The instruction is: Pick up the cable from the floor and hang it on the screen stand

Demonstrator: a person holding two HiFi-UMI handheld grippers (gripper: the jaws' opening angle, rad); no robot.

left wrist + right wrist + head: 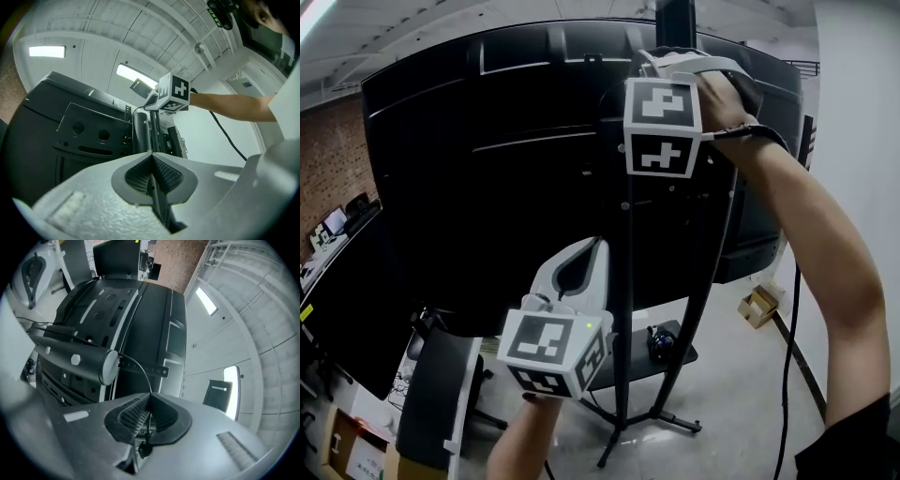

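Note:
The back of a large black screen [487, 169] fills the head view, carried on a dark screen stand [623, 309]. My right gripper [654, 58] is raised to the top of the stand's pole. In the right gripper view it [150, 397] is shut on a thin black cable [139, 370], which arcs from the pads toward the capped end of a stand tube [75, 359]. More of the cable [787, 356] hangs from that hand down past the screen's right edge. My left gripper [589, 246] is lower, in front of the pole, its pads [164, 173] together with nothing seen between them.
The stand's tripod feet [675, 420] and a small shelf [680, 356] bearing a dark object sit on the grey floor. A cardboard box [759, 305] lies at the right by the wall. Desks with monitors [328, 234] and a brick wall are at the left.

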